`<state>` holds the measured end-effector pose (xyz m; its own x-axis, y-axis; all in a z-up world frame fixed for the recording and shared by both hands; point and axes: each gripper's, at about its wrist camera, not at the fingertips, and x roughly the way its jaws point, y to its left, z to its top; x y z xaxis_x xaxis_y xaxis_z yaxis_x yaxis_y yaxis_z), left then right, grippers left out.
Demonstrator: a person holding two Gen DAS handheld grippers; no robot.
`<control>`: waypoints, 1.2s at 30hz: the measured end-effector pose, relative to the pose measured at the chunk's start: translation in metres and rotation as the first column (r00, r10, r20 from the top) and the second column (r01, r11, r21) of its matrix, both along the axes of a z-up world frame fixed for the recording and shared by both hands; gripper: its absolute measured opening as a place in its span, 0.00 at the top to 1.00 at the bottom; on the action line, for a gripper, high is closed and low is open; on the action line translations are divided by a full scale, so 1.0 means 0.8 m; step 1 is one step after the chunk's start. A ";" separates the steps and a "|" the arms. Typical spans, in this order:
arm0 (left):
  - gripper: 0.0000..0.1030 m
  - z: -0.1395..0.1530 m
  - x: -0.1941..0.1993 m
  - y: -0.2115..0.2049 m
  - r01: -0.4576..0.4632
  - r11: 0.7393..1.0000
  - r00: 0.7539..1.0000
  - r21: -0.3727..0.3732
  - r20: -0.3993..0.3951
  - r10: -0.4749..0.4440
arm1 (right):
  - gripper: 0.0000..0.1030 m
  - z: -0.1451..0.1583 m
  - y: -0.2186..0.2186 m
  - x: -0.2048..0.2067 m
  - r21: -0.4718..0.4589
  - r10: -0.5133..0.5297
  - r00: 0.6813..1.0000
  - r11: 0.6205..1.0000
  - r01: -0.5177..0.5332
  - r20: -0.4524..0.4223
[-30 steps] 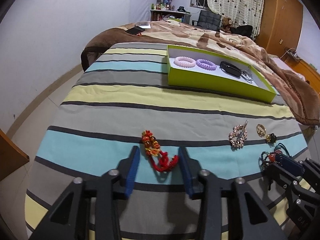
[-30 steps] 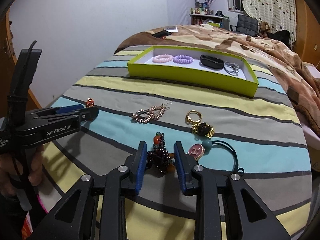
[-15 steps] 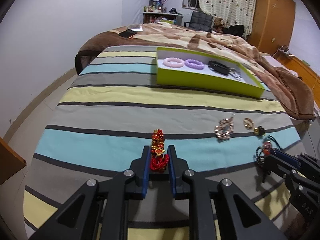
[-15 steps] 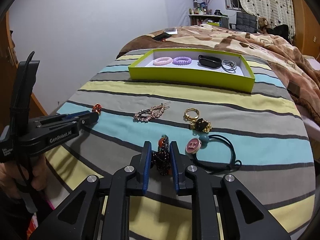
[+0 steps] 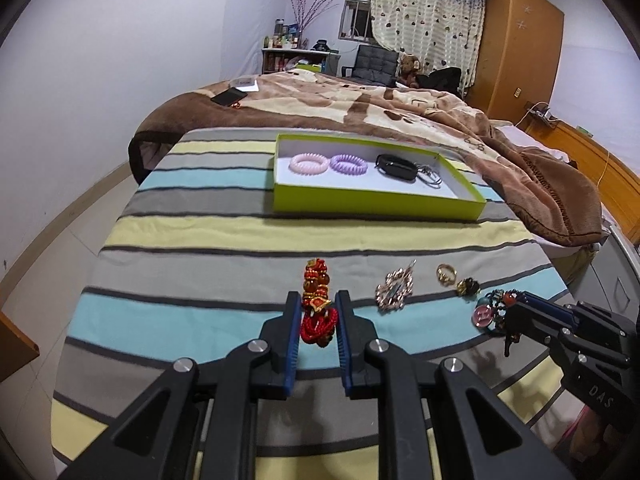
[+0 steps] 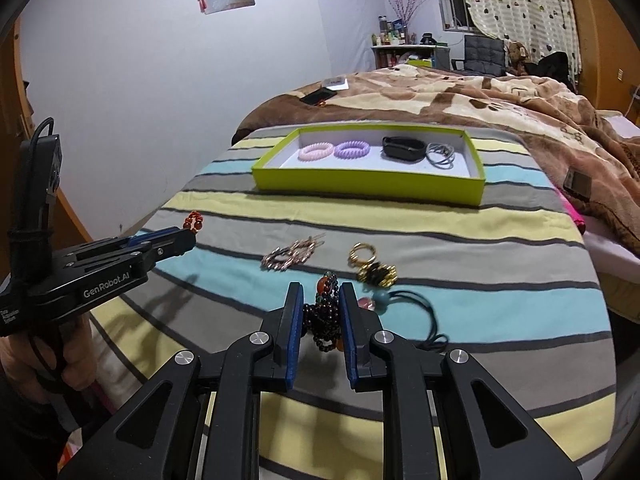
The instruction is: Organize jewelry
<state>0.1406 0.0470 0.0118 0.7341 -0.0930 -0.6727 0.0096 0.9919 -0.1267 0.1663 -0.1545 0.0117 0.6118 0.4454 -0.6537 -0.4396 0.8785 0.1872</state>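
Note:
My left gripper [image 5: 318, 322] is shut on a red and gold beaded bracelet [image 5: 317, 304], lifted above the striped bedspread. It also shows in the right wrist view [image 6: 182, 236]. My right gripper [image 6: 320, 312] is shut on a dark beaded bracelet [image 6: 324, 312], lifted a little. It also shows in the left wrist view [image 5: 516, 310]. A green box [image 5: 372, 200] farther back holds a pink coil band [image 5: 308, 163], a purple coil band [image 5: 349, 165], a black band [image 5: 396, 166] and grey hair ties [image 5: 430, 174].
On the bedspread lie a rhinestone hair clip [image 5: 394, 290], a gold ring [image 5: 446, 273], a black and gold charm [image 5: 468, 286] and a black hair tie with a pink button [image 6: 412, 312]. A brown blanket [image 5: 360, 104] lies behind the box.
Both grippers closed on their bracelets and then lifted them off the bedspread. The views have risen and tilted up.

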 end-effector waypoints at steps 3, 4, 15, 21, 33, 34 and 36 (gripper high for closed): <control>0.83 0.008 0.010 -0.006 0.019 1.000 1.000 0.018 0.016 -0.020 | 0.82 0.005 -0.007 0.007 0.001 -0.014 1.000 1.000 0.014 0.008; 0.83 0.010 0.013 -0.008 0.026 0.999 0.999 0.024 0.021 -0.026 | 0.82 0.007 -0.010 0.011 0.001 -0.018 1.000 1.000 0.018 0.011; 0.83 0.034 0.064 -0.018 0.073 0.996 0.994 0.042 0.075 -0.076 | 0.82 0.027 -0.027 0.066 -0.001 -0.058 0.997 0.998 0.058 0.050; 0.83 0.035 0.099 -0.016 0.072 0.996 0.993 0.051 0.090 -0.077 | 0.82 0.035 -0.029 0.106 -0.012 -0.074 0.995 0.997 0.075 0.073; 0.83 0.018 0.178 -0.010 0.073 0.994 0.995 0.085 0.061 -0.079 | 0.82 0.015 -0.031 0.200 -0.067 -0.124 0.991 0.990 0.127 0.043; 0.83 0.015 0.185 -0.009 0.072 0.994 0.996 0.087 0.054 -0.077 | 0.82 0.011 -0.032 0.209 -0.077 -0.129 0.991 0.988 0.131 0.037; 0.83 0.006 0.197 -0.008 0.065 0.993 0.997 0.100 0.038 -0.069 | 0.82 0.005 -0.033 0.221 -0.088 -0.132 0.991 0.987 0.134 0.025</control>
